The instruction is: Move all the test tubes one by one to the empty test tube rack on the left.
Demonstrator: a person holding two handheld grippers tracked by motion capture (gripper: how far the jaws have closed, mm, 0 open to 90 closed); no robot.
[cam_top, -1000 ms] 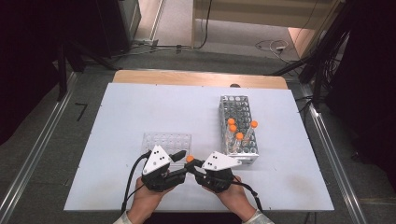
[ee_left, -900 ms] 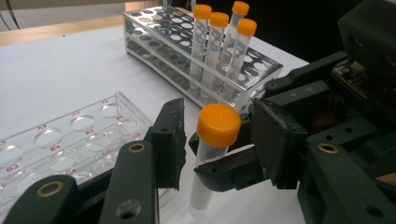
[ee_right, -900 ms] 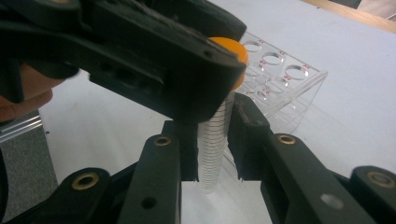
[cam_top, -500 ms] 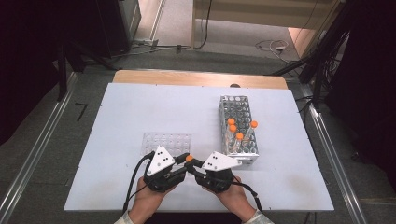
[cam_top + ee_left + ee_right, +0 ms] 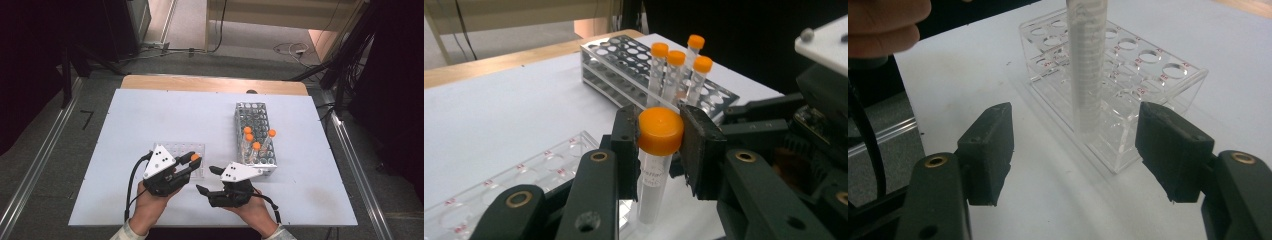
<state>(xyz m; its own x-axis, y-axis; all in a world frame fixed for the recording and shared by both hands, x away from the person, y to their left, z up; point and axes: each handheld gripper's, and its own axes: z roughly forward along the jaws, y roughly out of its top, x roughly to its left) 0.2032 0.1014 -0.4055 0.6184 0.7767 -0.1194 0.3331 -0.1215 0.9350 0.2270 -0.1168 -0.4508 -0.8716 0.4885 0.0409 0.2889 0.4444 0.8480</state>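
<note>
Between the pads of the left hand-held gripper (image 5: 659, 142) stands one clear tube (image 5: 653, 187) with an orange cap (image 5: 660, 130). The pads press on the cap from both sides, so this hand-held gripper is closed on the tube. The tube's long axis runs close to vertical, cap up, and its lower end hangs just above the clear plastic rack (image 5: 199, 159) that lies under and just ahead of the jaws; in the right gripper view the tube (image 5: 1088, 70) stands over the near corner of that rack (image 5: 1168, 82). Whether the tip sits inside a well cannot be told. The wells that show in the clear rack are empty.

Beyond the left jaws, on the right hand-held gripper's far side, stands a metal grid rack (image 5: 252, 120) on the desk (image 5: 165, 115). It carries four orange-capped tubes (image 5: 256, 147) grouped at its near end, all upright or slightly tilted; the other holes are empty.

The right hand-held gripper (image 5: 206, 181) lies just beside the left one, pointing toward it. Its jaws have just been opening and stand wide apart, with the tube beyond them and no pad touching it. Both hands come in from the near desk edge, each wrapped around its gripper body from below.
</note>
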